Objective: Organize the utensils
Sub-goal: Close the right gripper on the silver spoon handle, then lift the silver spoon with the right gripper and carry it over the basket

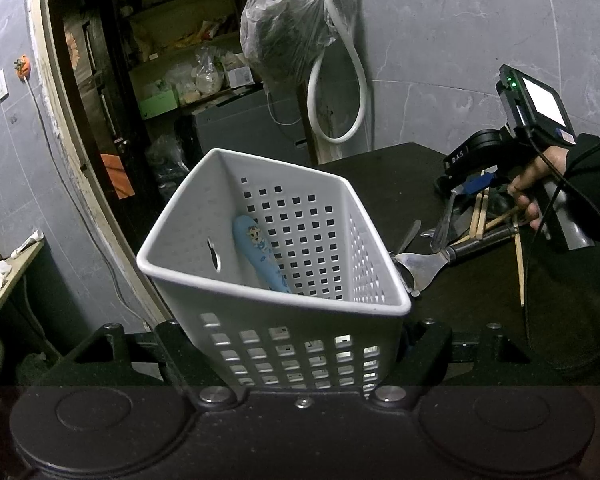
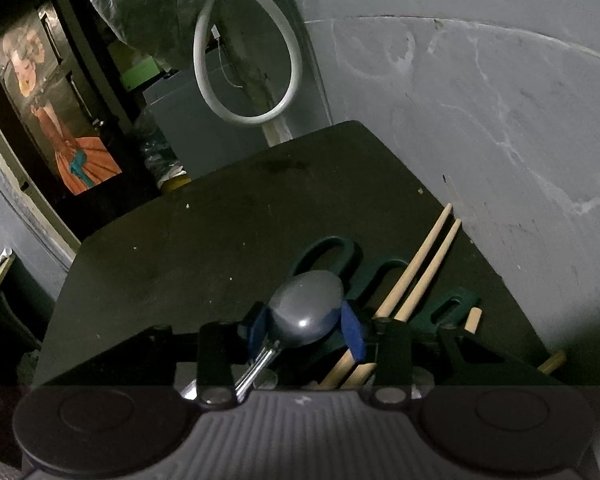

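My left gripper (image 1: 296,332) is shut on a white perforated basket (image 1: 188,224) and holds it tilted above the dark table (image 2: 220,220). A blue cartoon-printed utensil handle (image 1: 260,256) leans inside it. Over the pile of utensils, my right gripper (image 2: 305,330) presses its blue pads (image 2: 352,332) on both sides of a metal spoon (image 2: 306,308), bowl forward. The left wrist view shows that gripper (image 1: 472,184) at the right, in a person's hand (image 1: 540,176), with the spoon (image 1: 444,220) hanging from it.
Green scissors (image 2: 328,248) and wooden chopsticks (image 2: 424,260) lie under and right of the spoon. A metal spatula with a black handle (image 1: 424,264) lies beside the basket. A grey wall stands at the right, and a white hose (image 2: 252,116) hangs behind the table.
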Available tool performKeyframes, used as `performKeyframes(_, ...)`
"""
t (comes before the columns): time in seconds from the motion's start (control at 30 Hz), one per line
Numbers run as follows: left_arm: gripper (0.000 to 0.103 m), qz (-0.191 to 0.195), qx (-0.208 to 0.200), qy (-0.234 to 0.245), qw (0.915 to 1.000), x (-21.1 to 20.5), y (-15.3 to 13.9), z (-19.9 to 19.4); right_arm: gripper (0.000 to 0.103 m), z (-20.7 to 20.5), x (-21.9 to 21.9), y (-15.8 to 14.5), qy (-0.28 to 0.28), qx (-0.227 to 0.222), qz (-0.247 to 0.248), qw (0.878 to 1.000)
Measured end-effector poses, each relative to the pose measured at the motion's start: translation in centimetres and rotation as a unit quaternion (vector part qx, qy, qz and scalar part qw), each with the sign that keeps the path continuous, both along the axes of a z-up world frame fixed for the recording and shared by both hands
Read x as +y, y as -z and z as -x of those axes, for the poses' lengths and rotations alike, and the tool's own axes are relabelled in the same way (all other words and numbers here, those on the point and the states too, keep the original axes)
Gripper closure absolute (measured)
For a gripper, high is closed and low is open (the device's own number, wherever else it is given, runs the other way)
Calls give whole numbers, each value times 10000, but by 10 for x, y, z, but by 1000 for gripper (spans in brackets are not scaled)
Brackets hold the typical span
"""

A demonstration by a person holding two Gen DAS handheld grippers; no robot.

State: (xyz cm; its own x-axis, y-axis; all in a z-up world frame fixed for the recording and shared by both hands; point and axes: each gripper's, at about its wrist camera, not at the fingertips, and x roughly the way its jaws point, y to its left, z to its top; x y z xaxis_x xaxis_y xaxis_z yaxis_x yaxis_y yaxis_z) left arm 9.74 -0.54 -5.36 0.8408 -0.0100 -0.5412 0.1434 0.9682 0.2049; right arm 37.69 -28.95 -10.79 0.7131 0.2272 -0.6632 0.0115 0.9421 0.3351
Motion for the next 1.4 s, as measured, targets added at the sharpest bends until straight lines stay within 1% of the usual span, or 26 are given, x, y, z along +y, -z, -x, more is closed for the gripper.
performKeyframes(0.1, 23, 1, 0, 0, 10000, 0, 0, 0, 52, 0, 1, -1, -12, 14, -9, 10000)
performKeyframes(0.17, 23, 4, 0, 2, 10000, 0, 0, 0, 52, 1, 2, -1, -25, 23, -16, 10000)
performKeyframes(0.43, 23, -11, -13, 8, 10000, 0, -1, 1, 52, 3, 11, 0, -81, -28, 241, 9997)
performKeyframes(0.57, 23, -17, -15, 10, 10000, 0, -1, 2, 54, 4, 12, 1, -77, -76, 306, 9995)
performKeyframes(0.67, 23, -17, -17, 12, 10000, 0, -2, 2, 56, 5, 10, 2, -19, -65, 167, 9998)
performKeyframes(0.77, 23, -10, -17, 9, 10000, 0, -2, 2, 55, 8, 5, 1, 44, 45, -107, 9999)
performKeyframes(0.87, 23, -11, -22, 15, 10000, 0, -2, 2, 54, 11, 1, 2, 62, 102, -265, 9996)
performKeyframes(0.97, 23, -15, -26, 20, 10000, 0, -1, 1, 54, 10, 3, 3, 102, 105, -158, 9998)
performKeyframes(1.07, 23, -14, -28, 20, 10000, 0, -1, 1, 50, 7, 7, 2, 234, 227, -71, 9994)
performKeyframes(1.13, 23, -14, -28, 20, 10000, 0, -1, 1, 50, 6, 8, 3, 284, 230, -57, 9993)
performKeyframes(1.23, 23, -18, -26, 17, 10000, 0, -1, 1, 56, 6, 6, 5, 349, 216, -103, 9991)
performKeyframes(1.3, 23, -17, -26, 19, 10000, 0, -1, 1, 68, 8, 3, 5, 430, 222, -159, 9987)
performKeyframes(1.4, 22, -15, -22, 19, 10000, -1, -1, 1, 80, 13, -7, 7, 583, 219, -476, 9969)
